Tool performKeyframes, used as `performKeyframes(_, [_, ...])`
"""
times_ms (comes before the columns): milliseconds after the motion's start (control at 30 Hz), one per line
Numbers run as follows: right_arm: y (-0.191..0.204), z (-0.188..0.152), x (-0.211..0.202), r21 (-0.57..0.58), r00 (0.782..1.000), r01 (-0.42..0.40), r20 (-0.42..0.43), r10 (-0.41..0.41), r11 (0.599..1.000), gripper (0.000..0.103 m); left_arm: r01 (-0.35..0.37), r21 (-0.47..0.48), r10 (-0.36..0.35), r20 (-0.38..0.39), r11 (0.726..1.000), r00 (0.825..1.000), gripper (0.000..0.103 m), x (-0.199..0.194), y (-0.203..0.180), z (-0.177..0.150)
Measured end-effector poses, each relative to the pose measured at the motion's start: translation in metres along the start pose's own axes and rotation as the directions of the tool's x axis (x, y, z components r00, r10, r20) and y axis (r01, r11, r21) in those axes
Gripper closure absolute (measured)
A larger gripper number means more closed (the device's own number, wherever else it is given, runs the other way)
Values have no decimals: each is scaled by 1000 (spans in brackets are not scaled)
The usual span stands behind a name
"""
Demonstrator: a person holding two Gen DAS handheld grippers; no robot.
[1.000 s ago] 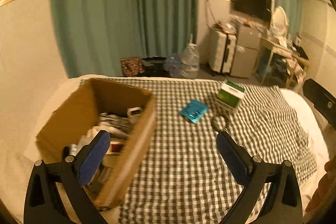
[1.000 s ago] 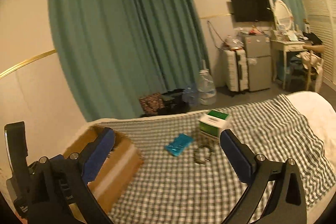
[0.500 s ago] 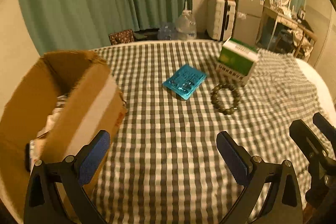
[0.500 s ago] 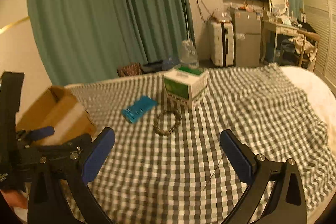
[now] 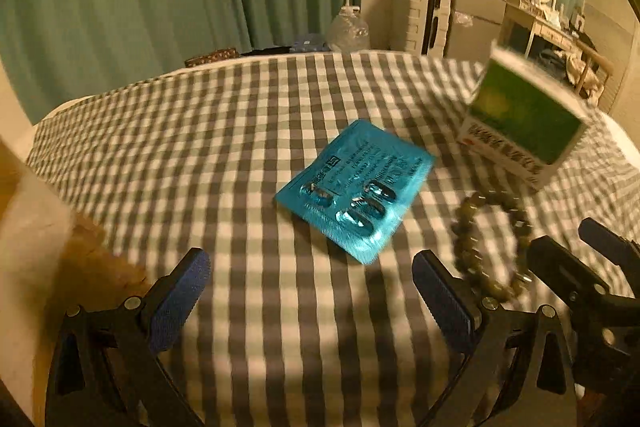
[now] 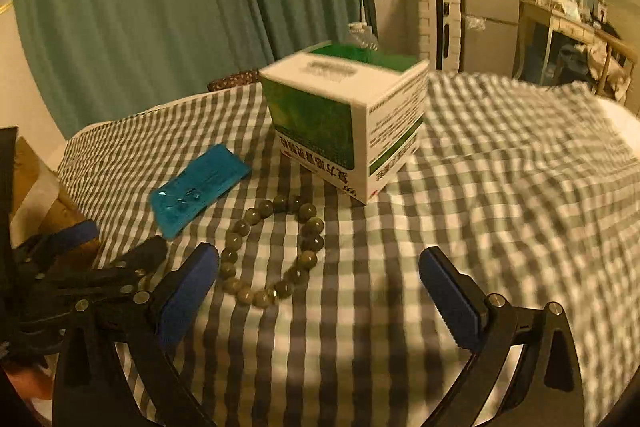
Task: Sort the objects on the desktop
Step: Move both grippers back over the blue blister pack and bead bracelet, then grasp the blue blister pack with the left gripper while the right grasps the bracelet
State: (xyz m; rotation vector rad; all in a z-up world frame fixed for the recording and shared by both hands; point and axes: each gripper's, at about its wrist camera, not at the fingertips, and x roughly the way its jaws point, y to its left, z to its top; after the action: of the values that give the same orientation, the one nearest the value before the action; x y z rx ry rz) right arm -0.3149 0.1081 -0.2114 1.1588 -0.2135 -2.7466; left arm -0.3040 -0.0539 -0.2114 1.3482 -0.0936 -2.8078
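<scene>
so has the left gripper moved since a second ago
Yes. The left gripper has come forward toward the blue pill pack, leaving the cardboard box off to its left edge. Its fingers are open and empty.

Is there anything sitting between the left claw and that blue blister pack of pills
Nothing visible. Only bare grey-and-white checked cloth lies between the open left claw and the blue foil blister pack. The green bead bracelet lies off to the right.
</scene>
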Motion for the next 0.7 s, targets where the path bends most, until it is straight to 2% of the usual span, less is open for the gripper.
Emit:
performKeyframes(100, [-1,0,14,8,1000,27,-16,-27,1000,8,2,-13,-3,-25,1000,1000,0,22,1,6])
performKeyframes(167, [-1,1,21,14,999,44,-18,-44,999,11,17,-41,-18,-11,999,1000,0,28,4,10])
performKeyframes(267, [1,5,25,9,998,55,-18,-55,998,15,11,-25,-11,0,1000,1000,0,37,1,20])
performKeyframes(367, [6,4,29,-22,992,113,-45,-114,993,25,3,-6,-3,7,1000,1000,0,45,-4,28])
performKeyframes(500, [17,-2,28,-116,982,180,-42,-186,977,45,27,11,-27,25,1000,999,1,50,-7,36])
performKeyframes(567, [19,-3,26,-122,982,181,-34,-186,976,64,79,26,-80,33,997,996,17,51,-7,37])
performKeyframes(600, [17,-3,25,-120,985,161,-37,-166,980,84,102,31,-103,36,994,994,23,50,-8,39])
performKeyframes(633, [15,-3,23,-115,987,150,-39,-155,982,90,104,41,-105,34,994,994,25,48,-8,40])
performKeyframes(700, [8,-2,19,-92,992,109,-45,-114,990,91,105,71,-107,25,992,994,27,45,-13,43])
